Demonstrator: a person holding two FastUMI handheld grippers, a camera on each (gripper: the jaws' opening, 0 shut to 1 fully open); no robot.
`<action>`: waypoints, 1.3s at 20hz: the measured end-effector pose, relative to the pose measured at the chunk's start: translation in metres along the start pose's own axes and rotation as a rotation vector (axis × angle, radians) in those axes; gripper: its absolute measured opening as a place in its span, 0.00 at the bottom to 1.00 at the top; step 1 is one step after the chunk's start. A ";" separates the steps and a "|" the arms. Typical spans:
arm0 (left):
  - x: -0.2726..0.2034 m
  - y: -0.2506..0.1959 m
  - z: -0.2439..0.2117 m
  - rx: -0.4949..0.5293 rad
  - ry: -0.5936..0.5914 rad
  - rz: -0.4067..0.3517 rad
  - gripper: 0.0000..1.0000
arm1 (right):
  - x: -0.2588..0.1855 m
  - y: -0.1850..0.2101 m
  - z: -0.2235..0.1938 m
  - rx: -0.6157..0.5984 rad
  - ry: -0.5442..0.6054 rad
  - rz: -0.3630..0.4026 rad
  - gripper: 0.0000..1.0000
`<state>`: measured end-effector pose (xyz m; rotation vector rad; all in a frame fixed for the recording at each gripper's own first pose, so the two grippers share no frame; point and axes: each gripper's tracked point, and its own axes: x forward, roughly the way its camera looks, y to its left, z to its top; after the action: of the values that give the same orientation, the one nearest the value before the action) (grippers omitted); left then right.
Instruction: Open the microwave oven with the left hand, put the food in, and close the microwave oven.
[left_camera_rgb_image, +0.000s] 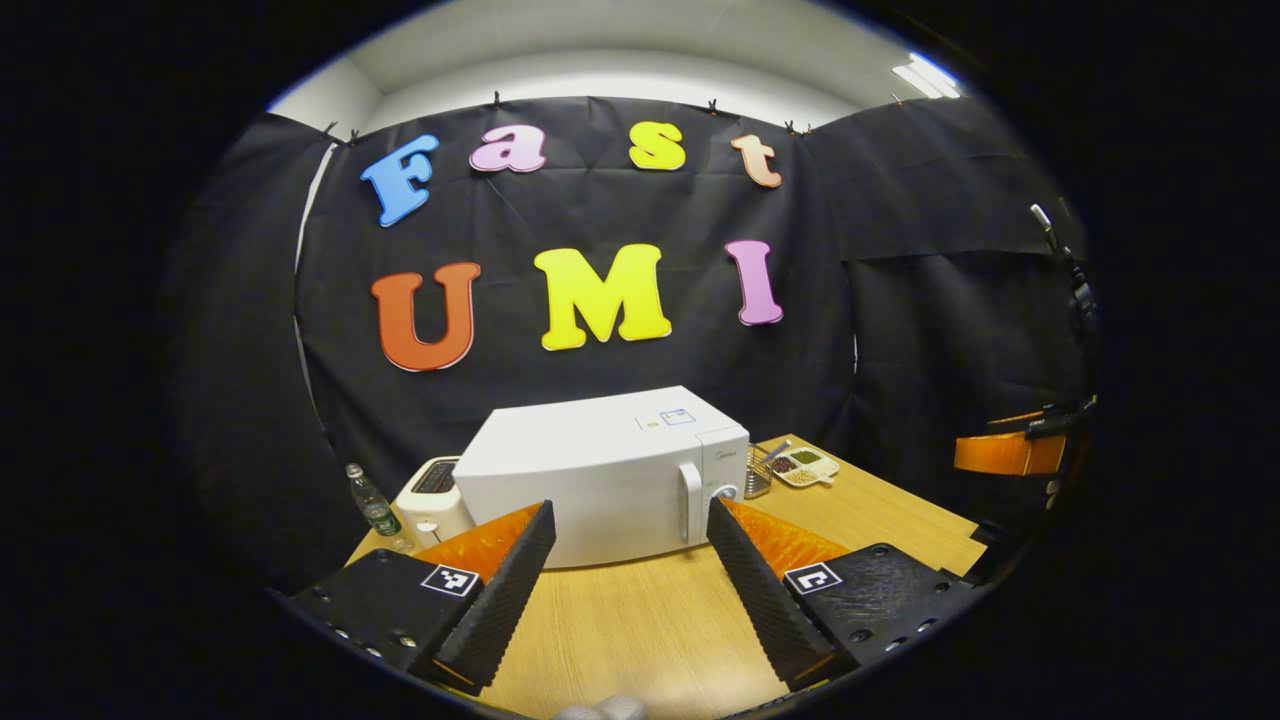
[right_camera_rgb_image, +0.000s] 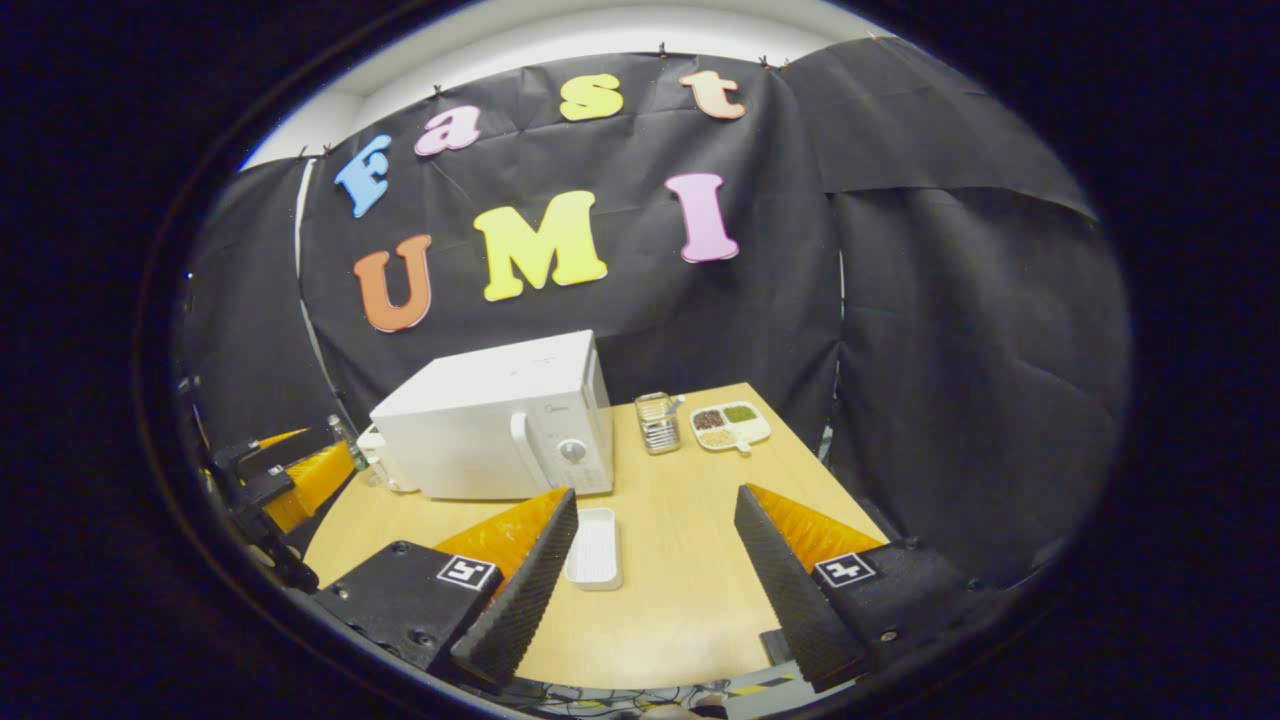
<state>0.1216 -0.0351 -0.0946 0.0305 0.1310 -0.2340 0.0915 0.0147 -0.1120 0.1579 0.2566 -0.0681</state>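
1. Microwave oven (left_camera_rgb_image: 610, 480) stands on the wooden worktop (left_camera_rgb_image: 640, 620), its door shut, with the upright handle (left_camera_rgb_image: 689, 500) and a round knob (left_camera_rgb_image: 727, 492) at the right end of its front
2. Left hand-held gripper (left_camera_rgb_image: 630, 570) hovers above the worktop in front of the oven with its fingers spread wide and nothing between them; the oven front shows through the gap
3. Right hand-held gripper (right_camera_rgb_image: 655, 570) is likewise wide open and holds nothing, raised over the near part of the worktop
4. White food tray (right_camera_rgb_image: 593, 548) lies flat on the worktop just in front of the oven's right corner, beside the right gripper's left finger in the right gripper view; what it holds, if anything, is hard to make out
5. Toaster (left_camera_rgb_image: 433, 500) sits against the oven's left side, and a small plastic bottle (left_camera_rgb_image: 372, 503) stands just left of it near the worktop's edge
6. Behind the oven's right end, a small metal basket (right_camera_rgb_image: 657, 421) stands beside a divided dish (right_camera_rgb_image: 729, 425) with dark, green and pale fillings
7. At the left edge of the right gripper view, the other gripper is seen near the oven's left side
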 end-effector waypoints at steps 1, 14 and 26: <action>-0.006 0.010 0.007 -0.010 -0.003 0.021 0.95 | 0.001 0.010 0.006 -0.005 -0.012 0.017 1.00; -0.039 0.082 0.063 -0.103 -0.105 0.141 0.95 | -0.004 0.090 0.085 -0.081 -0.174 0.131 1.00; -0.031 0.091 0.075 -0.111 -0.144 0.130 0.95 | -0.005 0.095 0.111 -0.099 -0.210 0.120 1.00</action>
<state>0.1225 0.0569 -0.0151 -0.0877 -0.0020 -0.0983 0.1218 0.0905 0.0091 0.0661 0.0404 0.0469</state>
